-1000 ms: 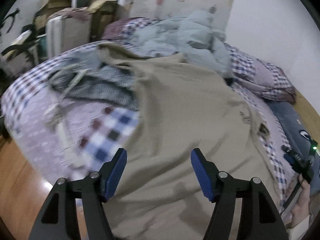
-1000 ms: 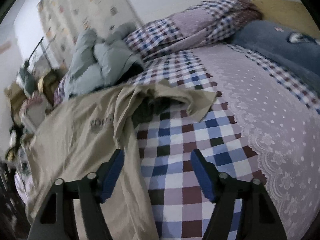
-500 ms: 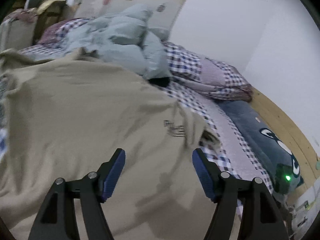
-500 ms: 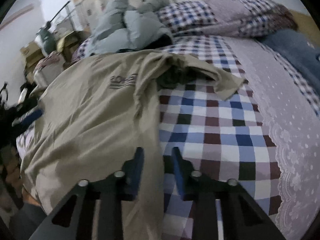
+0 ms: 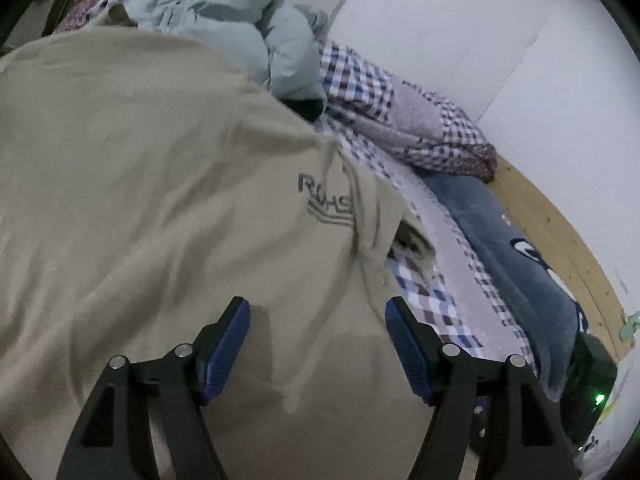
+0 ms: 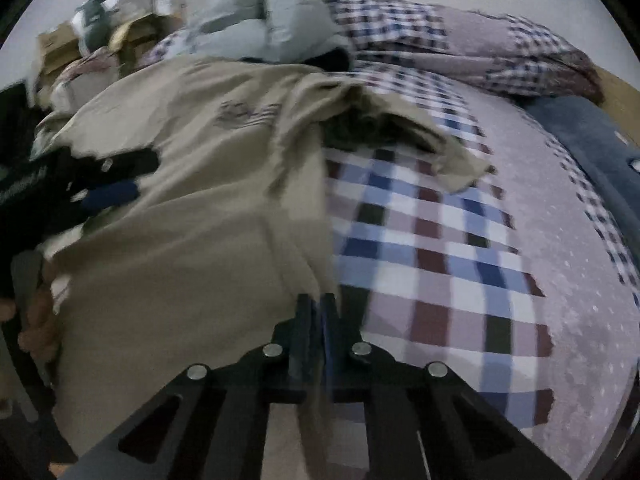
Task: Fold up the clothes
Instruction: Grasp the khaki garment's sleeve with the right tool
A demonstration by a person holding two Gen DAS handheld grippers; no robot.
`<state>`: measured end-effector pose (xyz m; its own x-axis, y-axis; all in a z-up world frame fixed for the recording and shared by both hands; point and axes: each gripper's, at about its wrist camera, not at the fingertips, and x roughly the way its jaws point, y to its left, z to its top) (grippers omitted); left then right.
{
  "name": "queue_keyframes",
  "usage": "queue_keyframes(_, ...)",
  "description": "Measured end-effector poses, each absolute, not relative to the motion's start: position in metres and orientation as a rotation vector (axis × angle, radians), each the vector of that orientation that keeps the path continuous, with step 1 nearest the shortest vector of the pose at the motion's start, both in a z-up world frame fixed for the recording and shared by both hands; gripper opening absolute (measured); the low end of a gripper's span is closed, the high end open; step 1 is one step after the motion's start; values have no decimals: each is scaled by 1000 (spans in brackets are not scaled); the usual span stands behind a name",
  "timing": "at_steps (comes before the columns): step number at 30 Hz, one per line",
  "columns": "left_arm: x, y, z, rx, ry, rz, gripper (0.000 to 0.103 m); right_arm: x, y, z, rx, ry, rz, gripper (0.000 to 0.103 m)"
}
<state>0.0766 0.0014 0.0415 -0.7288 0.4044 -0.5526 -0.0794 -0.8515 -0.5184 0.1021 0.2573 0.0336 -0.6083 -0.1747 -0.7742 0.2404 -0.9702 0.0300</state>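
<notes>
**Shirt spread on the bed, right edge pinched**

Shirt (image 5: 152,184), beige with a grey logo on its chest, lies spread wide over the checked bed (image 6: 440,264), covering most of the near left part. Its far sleeve (image 6: 452,152) is rumpled and flopped out to the right, and the body carries loose wrinkles, so it is laid out but not yet flat or squared.

Beyond it, at the far side, sits a pale blue jacket (image 5: 240,20) in a heap, with a checked pillow (image 5: 420,124) to the right by the wall and a dark blue cushion (image 5: 520,248) along the right edge of the bed.

My right gripper (image 6: 316,320) is closed tight on the shirt's near right side edge, where cloth meets bedspread; the fabric runs straight into its jaws. My left gripper (image 5: 318,344) gapes wide and holds nothing, hovering over the near part of the shirt just below the logo.

I judge this to be the arranging or first side fold: one edge is gripped, the other hand is seeking its hold. Next I need the left to close on a matching point of that same edge, so both lift together and the cloth carries over evenly without dragging the sleeve into a bunch.
</notes>
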Motion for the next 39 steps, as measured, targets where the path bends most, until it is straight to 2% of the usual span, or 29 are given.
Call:
queue_keyframes(7, 65, 9, 26, -1046, -746, 2561, 78, 99, 309, 35, 1361, -70, -2756, 2)
queue_keyframes(12, 62, 14, 26, -1054, -731, 2588, 78, 95, 351, 42, 1358, -346, -2785, 9)
queue_keyframes(13, 61, 16, 26, -1056, -715, 2600, 78, 91, 356, 45, 1343, -376, -2788, 16)
queue_keyframes(14, 61, 19, 26, -1057, -698, 2611, 78, 86, 359, 49, 1323, -393, -2794, 38)
queue_keyframes(16, 61, 25, 26, -1063, -658, 2633, 82, 69, 362, 54, 1293, -403, -2819, 58)
queue_keyframes(22, 60, 41, 27, -1087, -524, 2663, 91, 3, 367, 59, 1233, -454, -2786, 58)
queue_keyframes(29, 57, 46, 28, -1101, -492, 2635, 91, -71, 400, 32, 1244, -802, -2627, 58)
queue_keyframes(33, 53, 46, 27, -1107, -503, 2620, 91, -101, 416, 11, 1290, -924, -2585, 58)
queue_keyframes(39, 49, 44, 26, -1105, -536, 2613, 92, -129, 413, 3, 1301, -858, -2596, 59)
